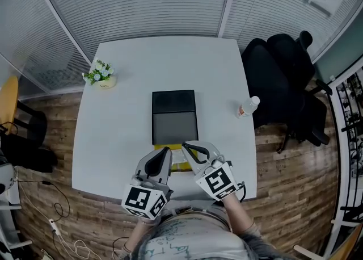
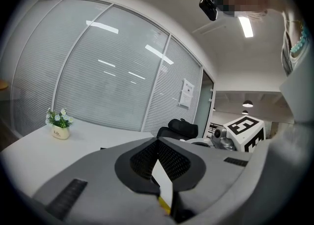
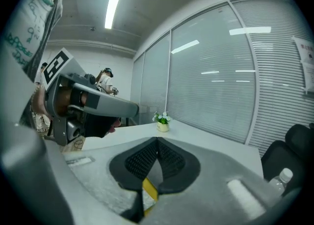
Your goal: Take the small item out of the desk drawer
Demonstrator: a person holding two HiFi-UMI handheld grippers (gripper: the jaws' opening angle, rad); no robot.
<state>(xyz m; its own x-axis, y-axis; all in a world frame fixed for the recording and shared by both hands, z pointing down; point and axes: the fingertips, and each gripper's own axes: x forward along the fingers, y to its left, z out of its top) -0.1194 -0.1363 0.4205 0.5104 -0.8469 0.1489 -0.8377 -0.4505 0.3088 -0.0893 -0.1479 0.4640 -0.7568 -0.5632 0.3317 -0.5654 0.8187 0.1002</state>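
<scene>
Only in head view: black box (image 1: 173, 105) at 12 o'clock from left gripper (image 1: 166, 151) and right gripper (image 1: 185, 147). Pressed together in both gripper views.

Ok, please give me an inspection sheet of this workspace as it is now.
Surface: white table.
Job's things: dark box mid-table; yellow item at its near side; drawer open or closed, cannot tell.
Clutter: potted plant; bottle near the right edge.
Grippers: left gripper and right gripper both shut, empty, beside the yellow item.
Cables: on the floor, left.
Surroundings: black chairs; blinds.
</scene>
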